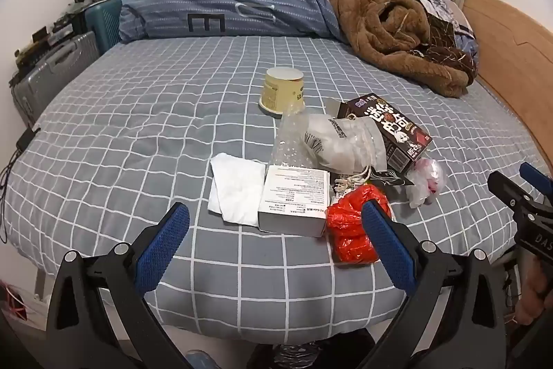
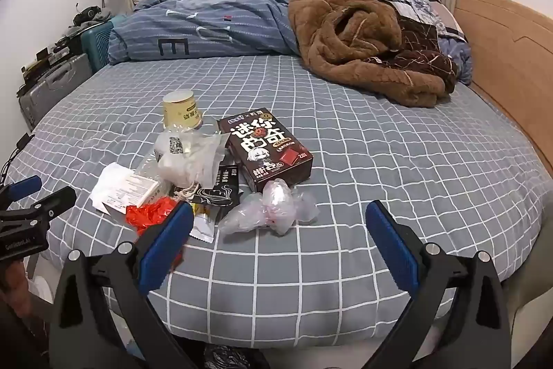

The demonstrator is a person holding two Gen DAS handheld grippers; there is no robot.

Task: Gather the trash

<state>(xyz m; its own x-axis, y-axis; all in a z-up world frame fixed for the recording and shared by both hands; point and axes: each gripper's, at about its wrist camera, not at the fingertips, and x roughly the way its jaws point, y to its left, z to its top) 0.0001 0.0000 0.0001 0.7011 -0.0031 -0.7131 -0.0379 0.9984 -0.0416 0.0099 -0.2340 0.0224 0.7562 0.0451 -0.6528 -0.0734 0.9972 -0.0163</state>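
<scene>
Trash lies in a pile on the grey checked bed sheet. It includes a white box, a white tissue, a red plastic bag, a brown snack box, a clear bag, a bubble-wrap pouch and an upturned yellow cup. My left gripper is open and empty, just short of the white box. My right gripper is open and empty, just short of the clear bag. The brown snack box and red bag show there too.
A folded blue duvet and a brown blanket lie at the far end of the bed. A wooden headboard runs along the right. Suitcases stand by the left side. Each gripper shows at the other view's edge.
</scene>
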